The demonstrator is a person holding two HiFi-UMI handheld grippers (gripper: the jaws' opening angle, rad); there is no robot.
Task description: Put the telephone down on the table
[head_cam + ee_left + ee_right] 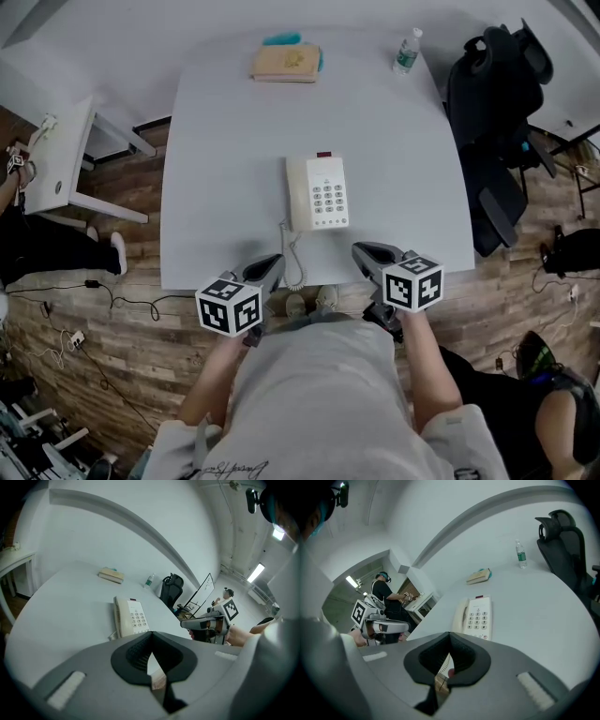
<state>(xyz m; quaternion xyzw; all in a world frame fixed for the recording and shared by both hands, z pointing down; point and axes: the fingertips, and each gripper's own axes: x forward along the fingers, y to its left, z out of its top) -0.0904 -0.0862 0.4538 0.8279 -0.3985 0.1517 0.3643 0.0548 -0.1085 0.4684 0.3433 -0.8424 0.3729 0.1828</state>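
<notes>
- Lying flat on the white bench [225,141], the telephone [318,192] sat near the front edge, keypad up and handset in its cradle.
- Its coiled cord [296,262] trailed down to that edge.
- The left claw [270,266] and the right claw [361,251] hovered at the front edge on either side of the cord, each closed on nothing and clear of the telephone.
- A tan book [285,63] and a bottle [407,51] stood at the far edge.
- A black office chair [497,103] stood beside the bench's right side.

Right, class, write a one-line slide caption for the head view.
Cream telephone sits on the white table; left gripper and right gripper hover at the near edge, both shut and empty.
</notes>
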